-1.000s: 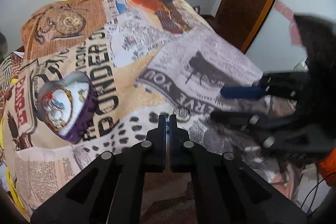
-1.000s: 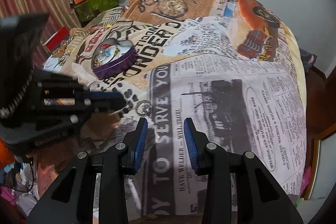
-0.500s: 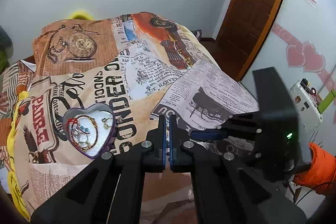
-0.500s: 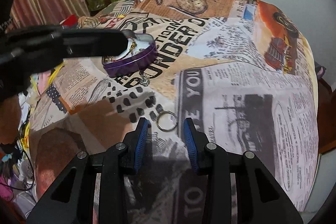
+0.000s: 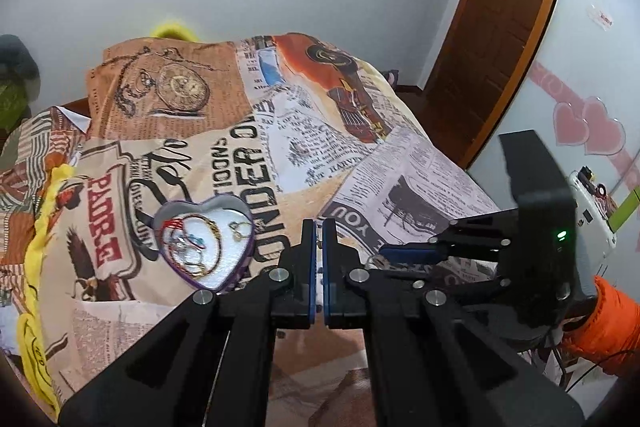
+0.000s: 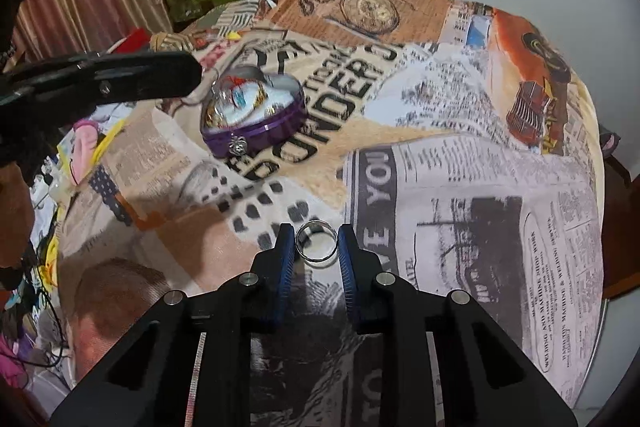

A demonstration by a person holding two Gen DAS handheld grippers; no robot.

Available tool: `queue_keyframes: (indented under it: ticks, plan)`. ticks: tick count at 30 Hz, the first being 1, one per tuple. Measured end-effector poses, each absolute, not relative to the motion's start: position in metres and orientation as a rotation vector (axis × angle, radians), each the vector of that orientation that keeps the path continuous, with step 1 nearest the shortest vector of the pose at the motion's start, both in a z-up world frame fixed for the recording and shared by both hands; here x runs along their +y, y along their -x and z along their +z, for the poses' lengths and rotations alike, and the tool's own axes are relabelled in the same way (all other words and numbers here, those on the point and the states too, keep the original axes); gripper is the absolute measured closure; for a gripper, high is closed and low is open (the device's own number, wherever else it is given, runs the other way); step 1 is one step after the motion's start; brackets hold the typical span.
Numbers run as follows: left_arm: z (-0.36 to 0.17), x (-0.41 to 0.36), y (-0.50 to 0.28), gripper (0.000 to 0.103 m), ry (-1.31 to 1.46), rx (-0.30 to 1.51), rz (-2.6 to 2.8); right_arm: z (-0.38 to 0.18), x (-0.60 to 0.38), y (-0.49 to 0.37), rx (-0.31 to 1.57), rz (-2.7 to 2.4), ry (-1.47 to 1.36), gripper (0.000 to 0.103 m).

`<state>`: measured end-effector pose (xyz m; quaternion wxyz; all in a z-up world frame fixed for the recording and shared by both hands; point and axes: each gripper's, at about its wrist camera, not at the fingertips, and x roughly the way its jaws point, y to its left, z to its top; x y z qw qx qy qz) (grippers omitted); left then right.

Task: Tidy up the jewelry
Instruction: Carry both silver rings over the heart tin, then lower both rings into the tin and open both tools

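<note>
left wrist view: the left tongs (image 5: pixel 319 239) hang above the bed (image 5: pixel 304 155), fingers pressed together with only a slit between them, and whether anything is pinched in there i cannot tell. the heart-shaped purple box (image 5: pixel 204 245) sits open just left of those tips, bangles and rings piled on its white lining. the bedspread print reads "ponder" beside the box, "padre" further left of it. right of the box, the right tongs (image 5: pixel 390 254) reach in low, a green light glowing on their body, an orange sleeve (image 5: pixel 600 323) behind.

right wrist view: the right tongs (image 6: pixel 316 247) stand apart, one blue pad on either side of a silver ring (image 6: pixel 316 241) lying on the bedspread, well short of the box (image 6: pixel 252 115). "you" reads on a dark band right of the ring. only here shows the box's metal flower clasp (image 6: pixel 239 146); the left tongs' black finger (image 6: pixel 120 79) juts in just left of the box.
</note>
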<state>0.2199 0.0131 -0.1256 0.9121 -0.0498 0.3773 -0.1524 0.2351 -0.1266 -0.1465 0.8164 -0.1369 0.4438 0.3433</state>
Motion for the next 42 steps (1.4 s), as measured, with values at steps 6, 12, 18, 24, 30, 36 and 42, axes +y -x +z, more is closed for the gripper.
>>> queue_keyframes:
  ticks: [6,12,18,24,30,36,42]
  plan:
    - [-0.113,0.032,-0.216,0.103,0.115,0.741,-0.278,-0.124,-0.118,-0.237,0.885,0.741,0.264,0.083]
    - [-0.107,0.051,-0.213,0.103,0.128,0.717,-0.241,-0.112,-0.106,-0.242,0.848,0.759,0.237,0.083]
    - [-0.108,0.070,-0.219,0.103,0.142,0.710,-0.209,-0.111,-0.089,-0.249,0.836,0.789,0.218,0.083]
    - [-0.114,0.080,-0.229,0.103,0.145,0.714,-0.199,-0.118,-0.069,-0.259,0.849,0.814,0.218,0.083]
    - [-0.129,0.087,-0.245,0.103,0.162,0.738,-0.199,-0.131,-0.050,-0.269,0.884,0.834,0.234,0.083]
    - [-0.148,0.089,-0.260,0.103,0.178,0.778,-0.220,-0.146,-0.032,-0.275,0.919,0.846,0.288,0.083]
    - [-0.164,0.089,-0.274,0.103,0.172,0.820,-0.226,-0.157,-0.022,-0.280,0.936,0.841,0.336,0.083]
